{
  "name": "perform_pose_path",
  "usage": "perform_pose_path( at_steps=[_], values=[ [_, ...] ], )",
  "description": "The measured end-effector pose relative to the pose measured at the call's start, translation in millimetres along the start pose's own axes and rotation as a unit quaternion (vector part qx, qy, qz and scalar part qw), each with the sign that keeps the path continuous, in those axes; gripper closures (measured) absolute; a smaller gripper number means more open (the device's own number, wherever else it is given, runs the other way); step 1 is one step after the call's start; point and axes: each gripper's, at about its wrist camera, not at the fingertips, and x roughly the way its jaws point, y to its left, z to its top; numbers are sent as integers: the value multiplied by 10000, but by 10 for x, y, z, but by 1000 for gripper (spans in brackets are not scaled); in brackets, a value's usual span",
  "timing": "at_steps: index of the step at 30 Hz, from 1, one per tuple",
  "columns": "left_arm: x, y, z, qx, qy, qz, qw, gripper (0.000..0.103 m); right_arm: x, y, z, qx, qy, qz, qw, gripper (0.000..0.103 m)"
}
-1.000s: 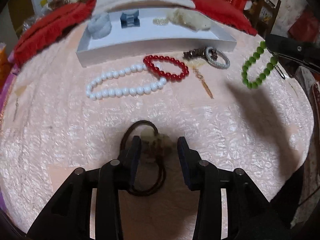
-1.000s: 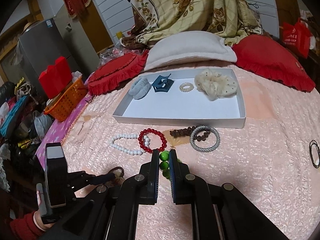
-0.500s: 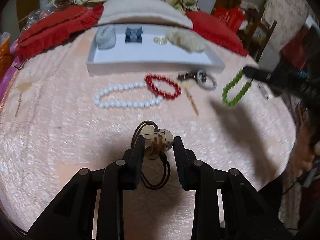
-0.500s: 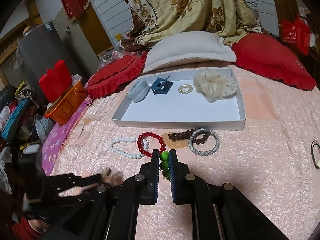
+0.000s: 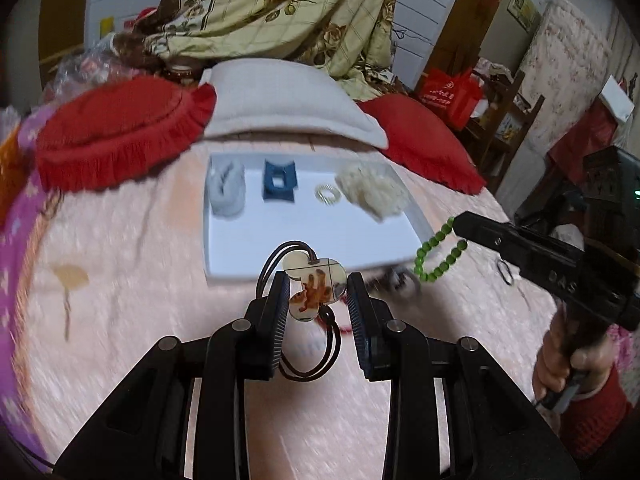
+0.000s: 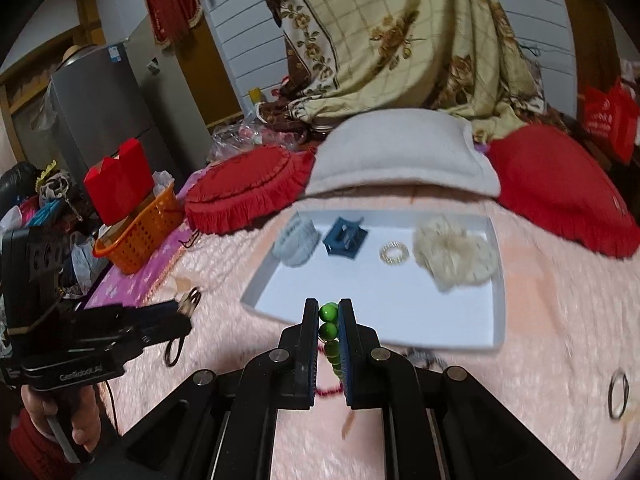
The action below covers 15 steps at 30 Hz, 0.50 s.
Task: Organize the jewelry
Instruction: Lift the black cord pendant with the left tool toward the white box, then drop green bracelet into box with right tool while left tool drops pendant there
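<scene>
Both grippers are up over the pink quilted bedspread point(image 5: 120, 300), each with a catch. The left gripper point(image 5: 318, 294) has its pads pressed on a clover-shaped pendant point(image 5: 316, 290), cream with an orange-brown figure on it, and the pendant's dark brown cord point(image 5: 320, 360) hangs in a loop below the fingers, clear of the bed. The right gripper point(image 6: 329, 320) is closed tight on a green bead bracelet point(image 6: 329, 322), two bright beads showing at the fingertips and more trailing down between the pads (from the left camera the same bracelet point(image 5: 438, 256) dangles as a full green ring off the black tool). Just beyond both grippers lies the white tray point(image 6: 498, 292), and along its far side sit a pale blue scrunchie point(image 6: 298, 242), a dark blue claw clip point(image 6: 345, 238), a small coiled hair tie point(image 6: 394, 253) and a fluffy cream scrunchie point(image 6: 454, 254), all in a row. A black hair tie point(image 6: 618, 394) lies alone on the bedspread, well to the right of the tray. A hand point(image 6: 82, 428) in a red sleeve grips the left tool's handle. Motion blur smears what lies on the bed under the grippers.
</scene>
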Motion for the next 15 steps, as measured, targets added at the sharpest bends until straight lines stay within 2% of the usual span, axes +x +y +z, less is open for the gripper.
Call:
perform_pose_path(
  at_steps=[5, 8, 10, 15],
  values=[
    [441, 256, 339, -261, 238, 126, 9993, 75, 414, 67, 271, 45, 173, 143, 9997, 94],
    [743, 421, 498, -345, 348, 348, 9982, 75, 752, 89, 424, 121, 357, 184, 9991, 94],
    [950, 544, 573, -395, 441, 541, 9968, 75, 958, 74, 490, 252, 490, 231, 9982, 94],
    [1338, 731, 638, -468, 674, 718, 9940, 75, 1572, -133, 512, 873, 842, 500, 9914, 94]
  ],
)
